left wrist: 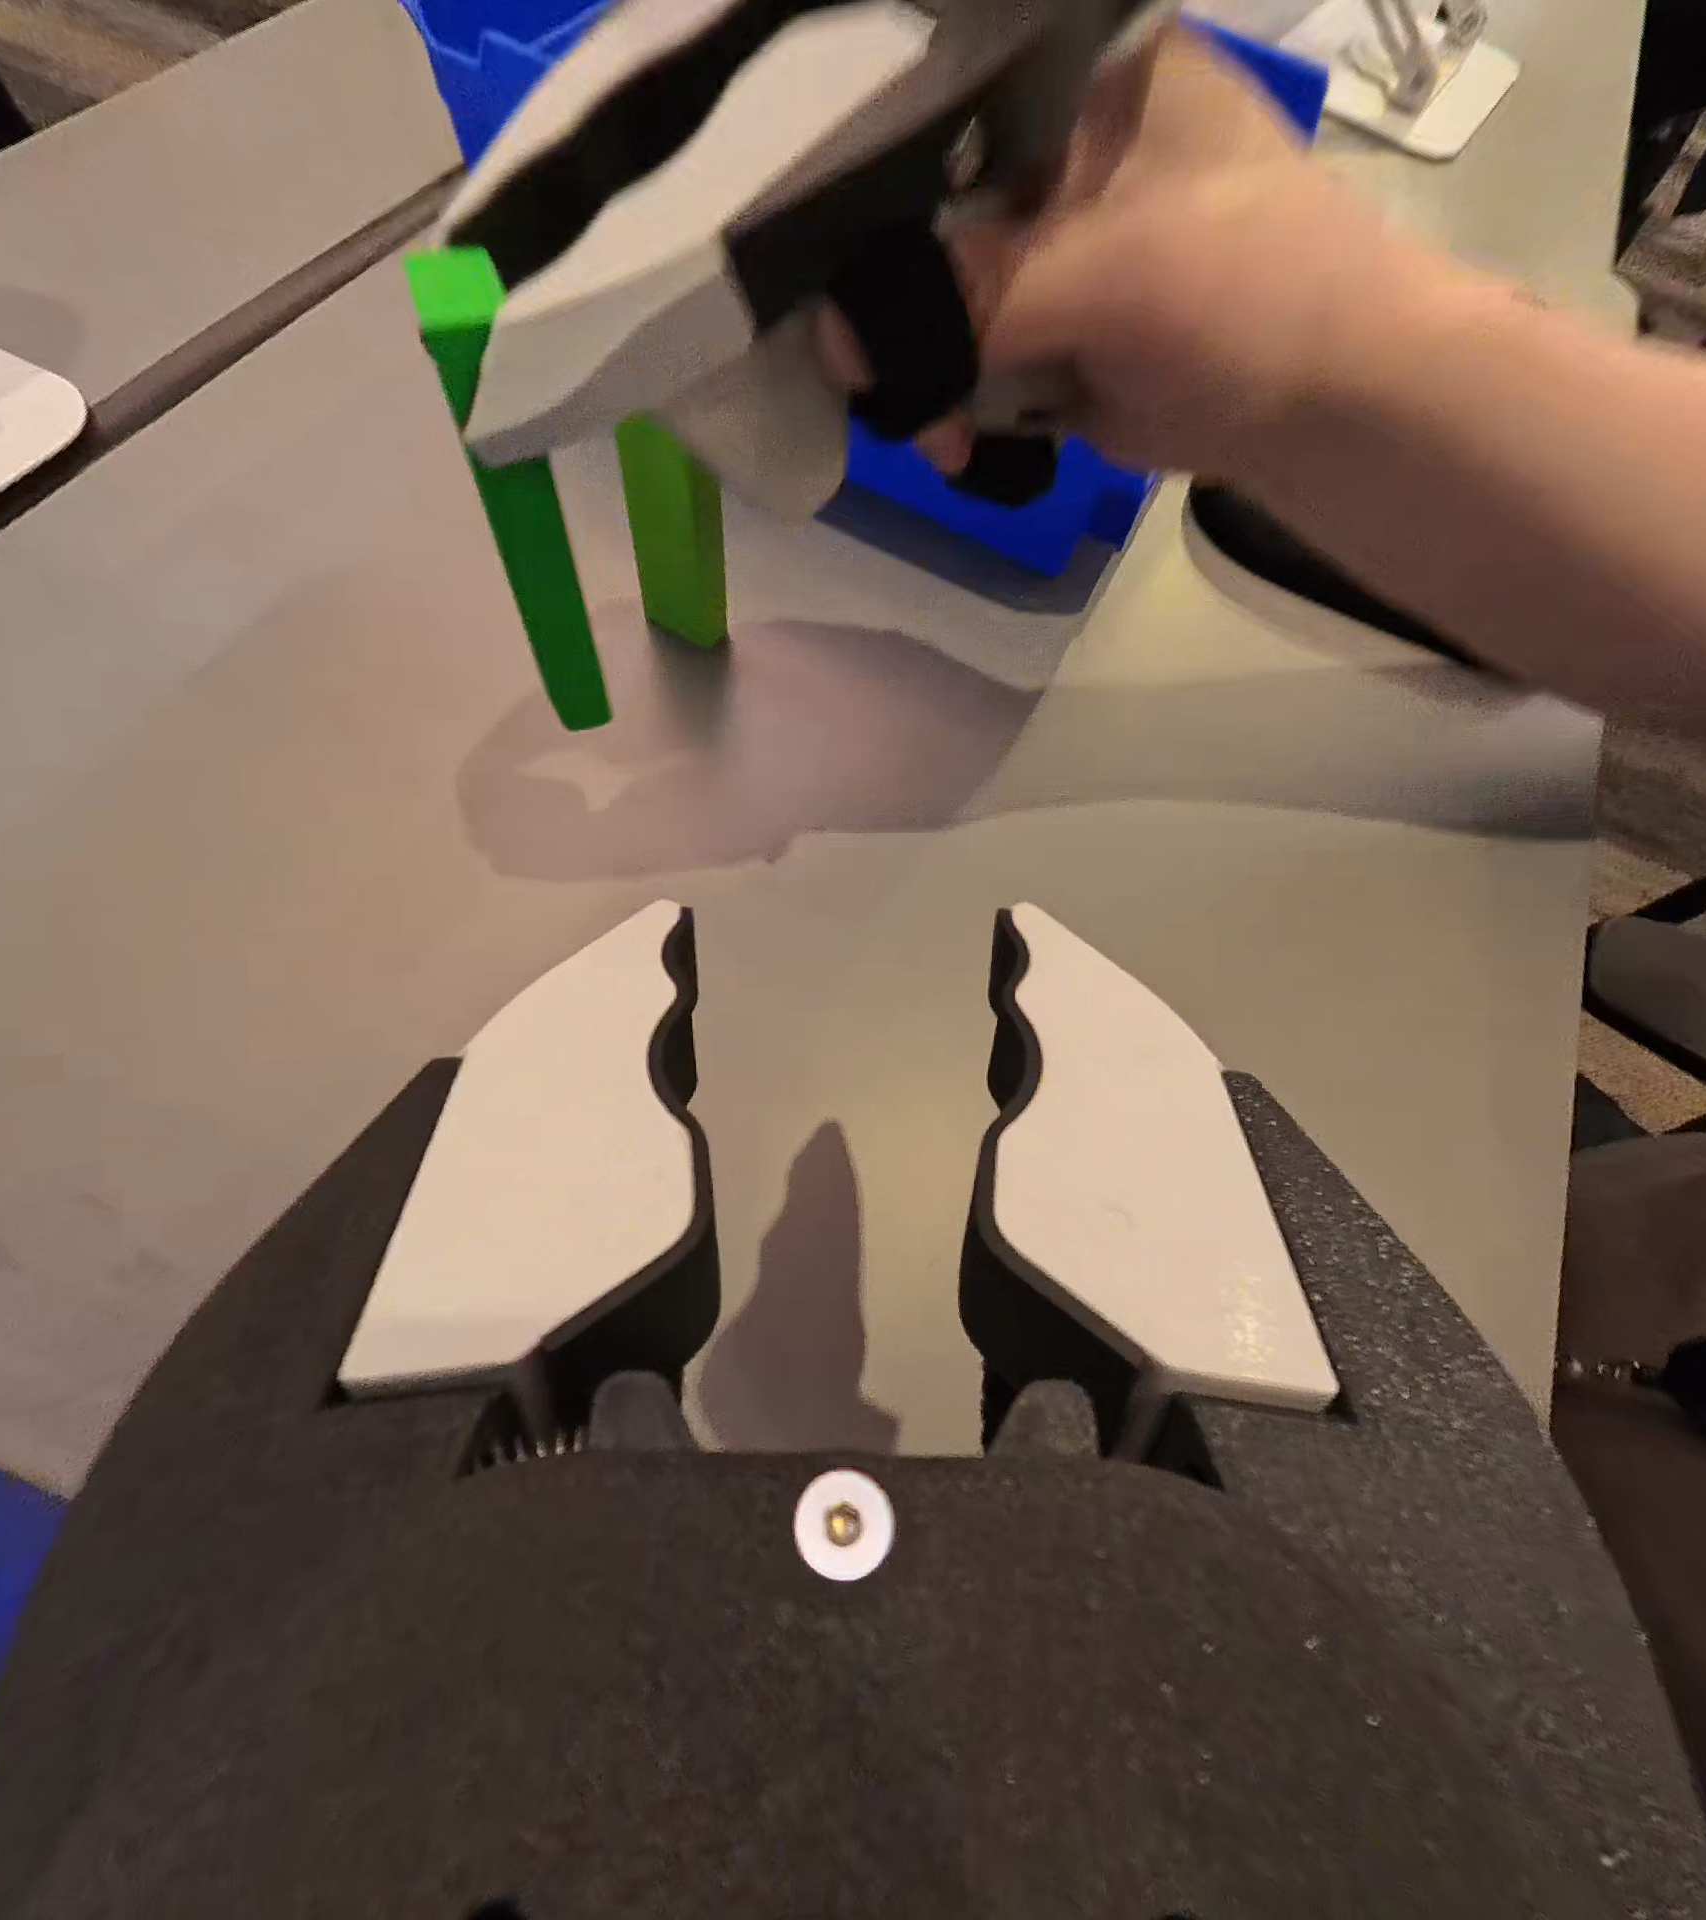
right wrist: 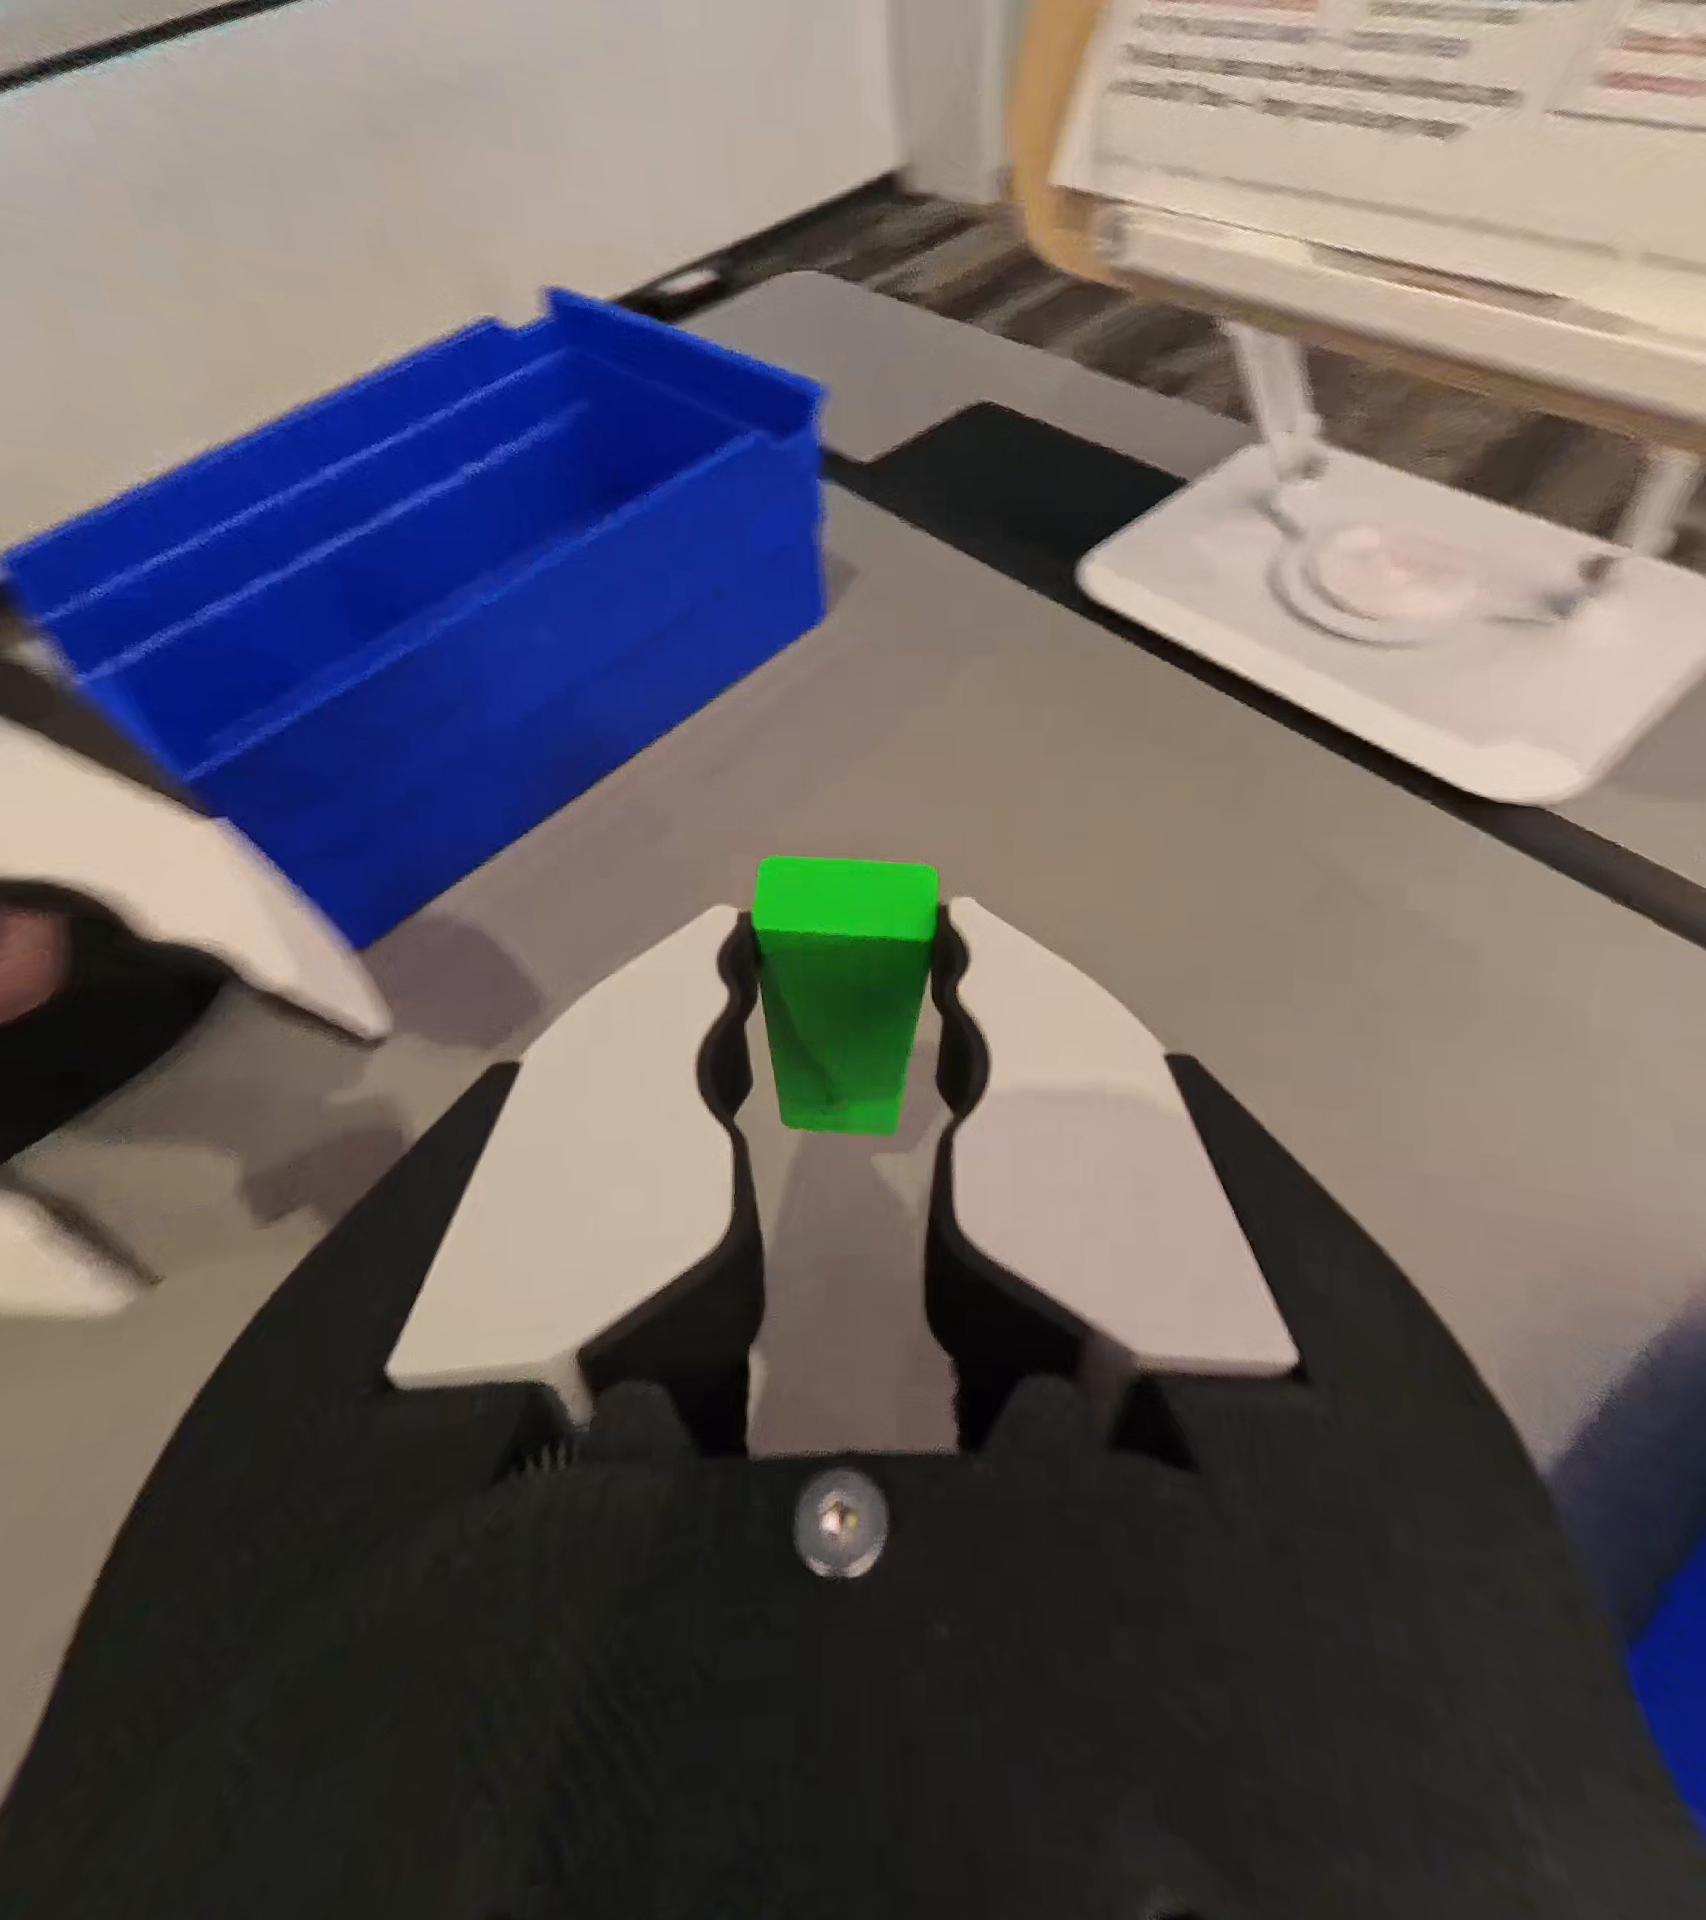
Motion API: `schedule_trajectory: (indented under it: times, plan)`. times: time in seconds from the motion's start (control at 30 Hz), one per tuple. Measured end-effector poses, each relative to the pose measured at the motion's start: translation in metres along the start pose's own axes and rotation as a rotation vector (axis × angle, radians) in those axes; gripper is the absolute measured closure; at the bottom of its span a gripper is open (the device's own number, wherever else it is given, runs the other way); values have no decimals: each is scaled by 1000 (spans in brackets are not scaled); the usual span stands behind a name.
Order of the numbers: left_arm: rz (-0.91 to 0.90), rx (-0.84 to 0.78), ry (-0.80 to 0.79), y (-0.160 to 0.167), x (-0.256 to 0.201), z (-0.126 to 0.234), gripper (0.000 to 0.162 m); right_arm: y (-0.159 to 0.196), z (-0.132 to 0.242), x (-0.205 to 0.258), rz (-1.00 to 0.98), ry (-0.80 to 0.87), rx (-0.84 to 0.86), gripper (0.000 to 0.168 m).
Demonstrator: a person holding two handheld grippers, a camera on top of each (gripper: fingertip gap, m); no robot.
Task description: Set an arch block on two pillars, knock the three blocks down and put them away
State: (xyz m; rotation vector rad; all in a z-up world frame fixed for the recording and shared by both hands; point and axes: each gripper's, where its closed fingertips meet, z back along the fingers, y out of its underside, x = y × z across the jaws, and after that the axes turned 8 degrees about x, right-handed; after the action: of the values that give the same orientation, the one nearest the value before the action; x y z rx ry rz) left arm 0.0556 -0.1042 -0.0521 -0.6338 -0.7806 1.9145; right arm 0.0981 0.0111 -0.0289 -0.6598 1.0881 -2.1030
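The right claw (right wrist: 844, 930) is clamped on the top of a green pillar block (right wrist: 841, 997), which seems to hang just off the grey bench (right wrist: 1192, 935), slightly tilted, with a second green pillar (left wrist: 674, 530) standing upright close beside it. The left claw (left wrist: 844, 925) hovers low over bare bench nearer the person, its jaws spread apart with nothing between them. A blue bin (right wrist: 475, 623) with nothing visible inside it sits on the bench beyond the pillars, a white stand (right wrist: 1400, 644) lies off to one side, and no arch block can be made out clearly in either view.
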Motion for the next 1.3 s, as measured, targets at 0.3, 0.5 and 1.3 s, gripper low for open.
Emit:
schedule_trajectory:
  times: [0.3, 0.5, 1.3]
  plan:
    - [-34, 1, 69, 13, -17, -5, 110, 23, -23, -8, 1, 83, 97, 135]
    - [-35, 4, 106, 19, -23, -9, 111, 35, -34, -17, -60, 195, 74, 135]
    - [-135, -237, 164, -66, 19, -64, 108, -1, 42, 35, 201, -413, -25, 135]
